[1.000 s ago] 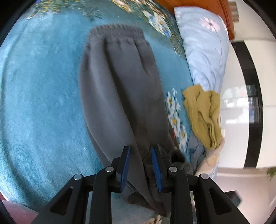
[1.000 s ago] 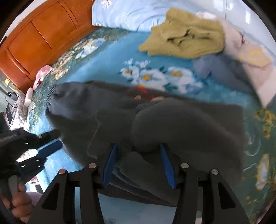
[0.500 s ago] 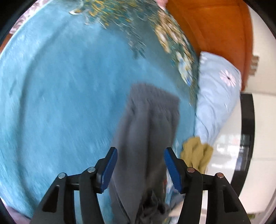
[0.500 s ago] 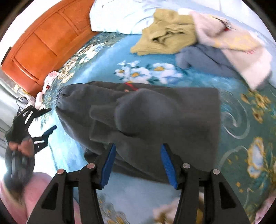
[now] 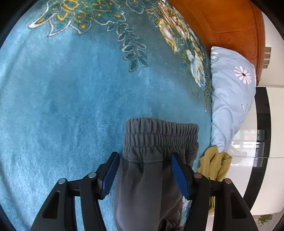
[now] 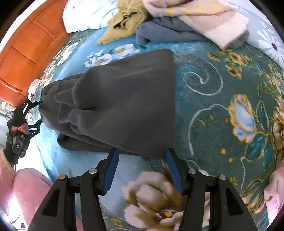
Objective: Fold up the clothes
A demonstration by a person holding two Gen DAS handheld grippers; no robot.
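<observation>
left gripper (image 5: pixel 144 170): jaws spread wide, nothing pinched; elastic waistband end of grey sweatpants (image 5: pixel 150 160) sits between the blue pads (image 5: pixel 110 174), cloth not clamped
right gripper (image 6: pixel 141 167): jaws wide apart, holding nothing; tips at near edge of the folded pants, whether they touch the cloth is hard to tell
grey sweatpants: lying folded on teal floral blanket (image 5: pixel 62 97), legs doubled over, cuff bunched on top in right view; waistband toward left gripper
left gripper from right view (image 6: pixel 26 120): at far left edge, at the waistband end, hand on handle
other clothes: mustard sweater (image 6: pixel 124 19), blue-grey garment (image 6: pixel 168 32), pale pink knit (image 6: pixel 204 16), piled beyond the pants, apart from them
pillow (image 5: pixel 230 88): light blue, daisy print, just beside the waistband, against orange wood headboard (image 5: pixel 230 23)
</observation>
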